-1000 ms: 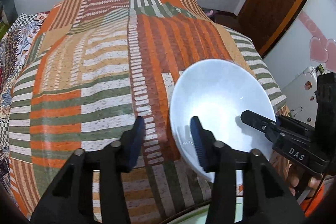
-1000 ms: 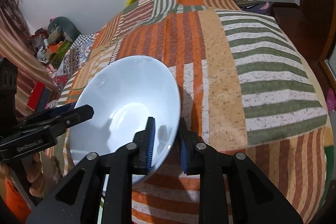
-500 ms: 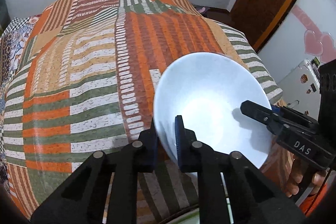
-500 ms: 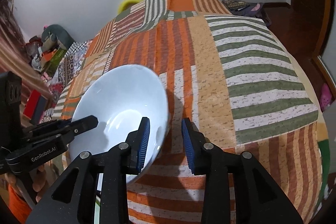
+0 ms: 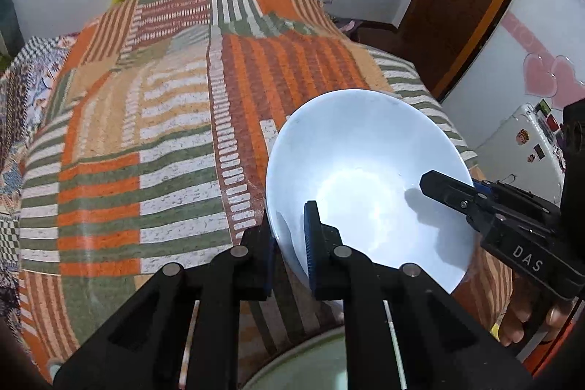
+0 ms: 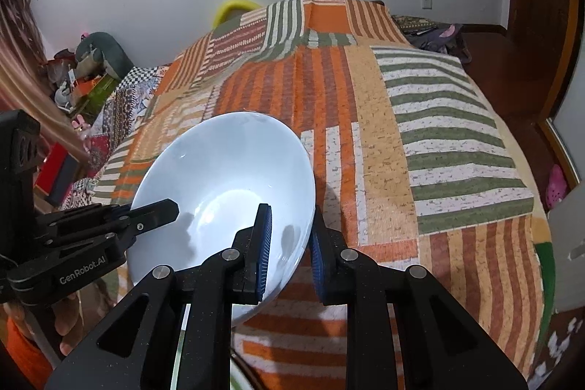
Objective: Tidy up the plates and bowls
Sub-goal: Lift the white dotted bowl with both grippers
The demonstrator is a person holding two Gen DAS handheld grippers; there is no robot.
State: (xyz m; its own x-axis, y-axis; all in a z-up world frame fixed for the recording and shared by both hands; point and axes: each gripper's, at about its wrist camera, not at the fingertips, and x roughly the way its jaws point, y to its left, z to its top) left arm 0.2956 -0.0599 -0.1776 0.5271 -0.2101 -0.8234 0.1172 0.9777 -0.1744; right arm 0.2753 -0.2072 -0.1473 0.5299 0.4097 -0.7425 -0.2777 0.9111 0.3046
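One bowl (image 5: 369,178) and two claws are in sight. The bowl is plain white, glossy, round and wide, empty inside. It is held over the near edge of the bed (image 5: 146,134), tilted, its mouth facing up and toward the cameras. The left claw (image 5: 289,243) pinches its rim on one side, one pad inside and one outside; the right claw (image 6: 289,240) pinches the opposite rim likewise. A greenish rim (image 5: 310,368) shows just below.
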